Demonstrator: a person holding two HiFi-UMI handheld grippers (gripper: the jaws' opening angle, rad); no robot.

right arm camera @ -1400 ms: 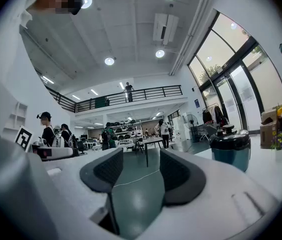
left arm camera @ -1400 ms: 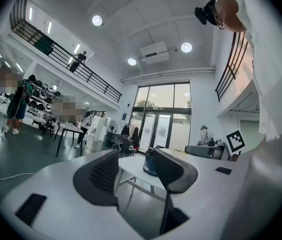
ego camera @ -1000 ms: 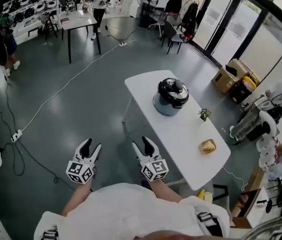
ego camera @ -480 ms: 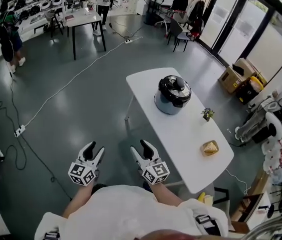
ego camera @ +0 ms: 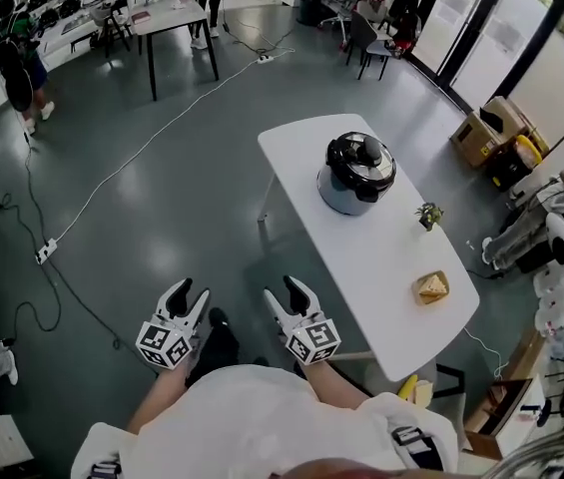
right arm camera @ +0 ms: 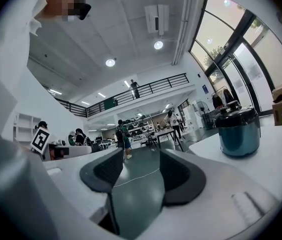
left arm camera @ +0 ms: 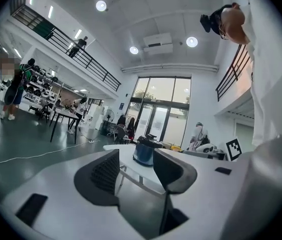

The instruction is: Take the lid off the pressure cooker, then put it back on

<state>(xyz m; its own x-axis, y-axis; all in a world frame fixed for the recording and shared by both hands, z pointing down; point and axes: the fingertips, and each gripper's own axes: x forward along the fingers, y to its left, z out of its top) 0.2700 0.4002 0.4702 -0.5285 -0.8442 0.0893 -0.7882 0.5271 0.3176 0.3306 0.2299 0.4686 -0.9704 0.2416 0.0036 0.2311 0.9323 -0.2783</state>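
Observation:
The pressure cooker [ego camera: 353, 188], grey-blue with a black lid [ego camera: 360, 158] on it, stands on the far half of a white table [ego camera: 361, 267]. Both grippers hang over the floor, short of the table's near left corner and well away from the cooker. My left gripper [ego camera: 186, 295] is open and empty. My right gripper [ego camera: 287, 293] is also open with nothing between its pads. The left gripper view shows the cooker [left arm camera: 144, 152] far off between the jaws of the left gripper [left arm camera: 136, 166]. In the right gripper view the cooker [right arm camera: 238, 131] lies right of the right gripper [right arm camera: 141, 171].
A small potted plant [ego camera: 428, 214] and a yellow lump [ego camera: 432, 287] sit on the table's near half. A cable [ego camera: 132, 158] and power strip [ego camera: 46, 251] cross the grey floor at left. Cardboard boxes [ego camera: 491, 128] and another table [ego camera: 167, 18] stand further off, with people around.
The head view has shifted a little, so the table and cooker sit slightly higher and further right. Both grippers stay open, side by side, at about the same spot in the view.

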